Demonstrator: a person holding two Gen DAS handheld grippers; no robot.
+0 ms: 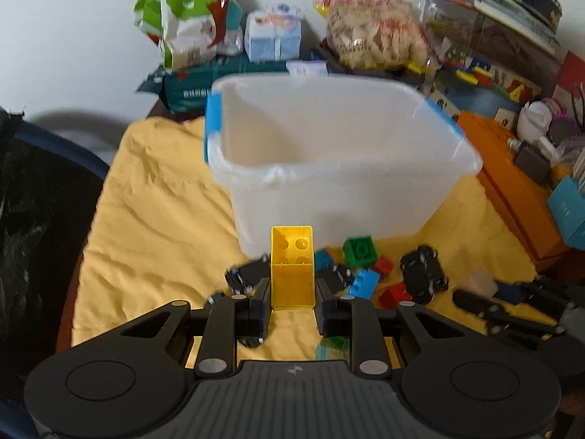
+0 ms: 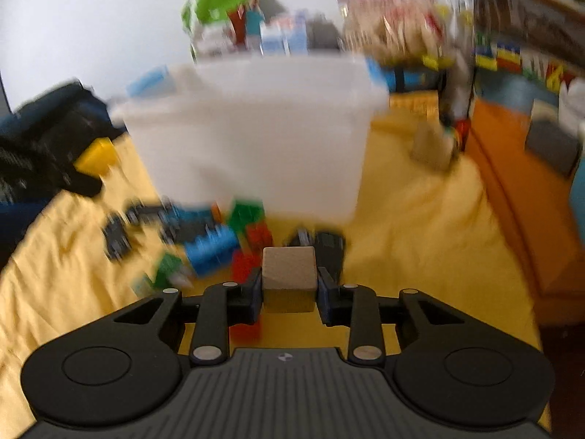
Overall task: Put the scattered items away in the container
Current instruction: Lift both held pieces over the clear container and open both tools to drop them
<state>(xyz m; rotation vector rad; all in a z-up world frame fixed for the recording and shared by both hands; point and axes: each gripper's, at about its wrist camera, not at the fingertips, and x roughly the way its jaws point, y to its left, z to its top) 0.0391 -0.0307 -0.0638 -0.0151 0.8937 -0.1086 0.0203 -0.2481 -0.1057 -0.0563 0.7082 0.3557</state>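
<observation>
My left gripper (image 1: 292, 289) is shut on a yellow hollow brick (image 1: 292, 267), held just in front of the white plastic container (image 1: 329, 146). My right gripper (image 2: 289, 281) is shut on a tan wooden cube (image 2: 289, 274); that view is blurred. The container (image 2: 248, 139) stands beyond it on the yellow cloth (image 2: 420, 237). Between the grippers and the container lie scattered bricks: green (image 1: 360, 250), blue (image 1: 365, 281), red (image 1: 395, 294), and several black toy car parts (image 1: 424, 274). In the left wrist view the right gripper (image 1: 512, 307) shows at the lower right. The left gripper holding the yellow brick (image 2: 97, 155) appears at the left of the right wrist view.
An orange box (image 1: 512, 183) lines the cloth's right edge. Snack bags (image 1: 182, 18), a blue gift box (image 1: 272, 34) and stacked toy boxes (image 1: 493, 55) crowd the back. A dark chair (image 1: 44, 201) stands at the left. Another wooden block (image 2: 431, 146) rests right of the container.
</observation>
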